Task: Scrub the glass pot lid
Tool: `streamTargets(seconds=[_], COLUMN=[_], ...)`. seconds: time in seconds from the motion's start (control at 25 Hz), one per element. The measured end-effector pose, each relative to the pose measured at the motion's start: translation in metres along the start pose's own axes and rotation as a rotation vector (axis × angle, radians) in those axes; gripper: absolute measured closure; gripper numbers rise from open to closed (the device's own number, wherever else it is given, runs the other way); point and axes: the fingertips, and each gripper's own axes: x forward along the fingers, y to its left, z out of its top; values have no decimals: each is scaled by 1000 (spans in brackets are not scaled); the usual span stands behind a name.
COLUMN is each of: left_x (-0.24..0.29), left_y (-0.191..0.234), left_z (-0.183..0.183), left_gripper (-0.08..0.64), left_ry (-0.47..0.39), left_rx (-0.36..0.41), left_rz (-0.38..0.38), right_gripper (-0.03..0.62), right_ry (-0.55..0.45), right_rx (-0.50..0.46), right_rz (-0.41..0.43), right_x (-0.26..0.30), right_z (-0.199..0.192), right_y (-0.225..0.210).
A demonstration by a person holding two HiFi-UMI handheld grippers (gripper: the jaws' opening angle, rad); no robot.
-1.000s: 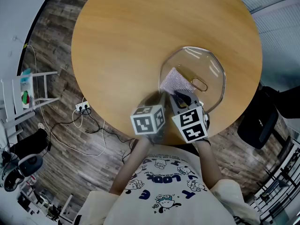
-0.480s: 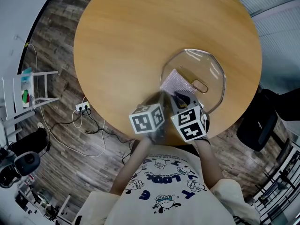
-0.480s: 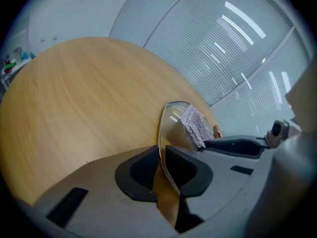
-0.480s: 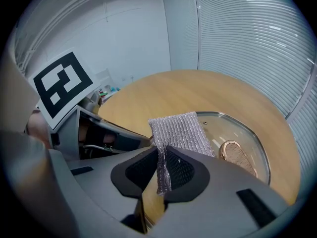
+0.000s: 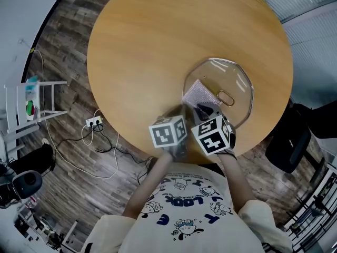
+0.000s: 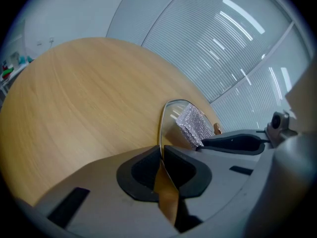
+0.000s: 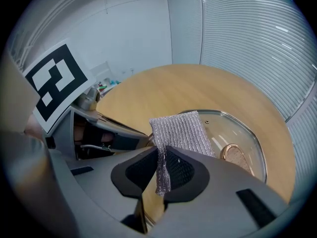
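Head view: a clear glass pot lid with a metal rim [image 5: 234,78] sits on a round pale wooden table [image 5: 152,46], just ahead of both grippers and near the table edge closest to the person.
Left gripper: the left gripper [image 5: 181,112] is clamped on the lid's near rim, probably to steady it against sliding during scrubbing.
Right gripper: the right gripper [image 5: 202,109] pinches a silver woven mesh scrubbing cloth [image 5: 199,93], which drapes forward from its jaws onto the glass, seemingly ready for wiping.
Left gripper view: shows the thin rim edge-on between the closed jaws, a detail the head view hides beneath the marker cubes.
Right gripper view: shows the cloth's edge nipped between the jaws, and the lid's oval bronze-coloured handle [image 7: 237,155] just right of the cloth.
Task stage: scrubbing looks under way or about to begin; I cannot tell which.
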Motion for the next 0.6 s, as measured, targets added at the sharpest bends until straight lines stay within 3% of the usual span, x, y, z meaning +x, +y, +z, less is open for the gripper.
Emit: streamTargets(seconds=[0.6], left_x=[2], left_y=[0], left_z=[0], left_gripper=[523], left_ry=[34], left_rx=[35], left_rz=[-16], right_gripper=[529], right_ry=[93], right_rx=[-61], right_rz=[66], right_x=[9], right_z=[3], right_y=[4])
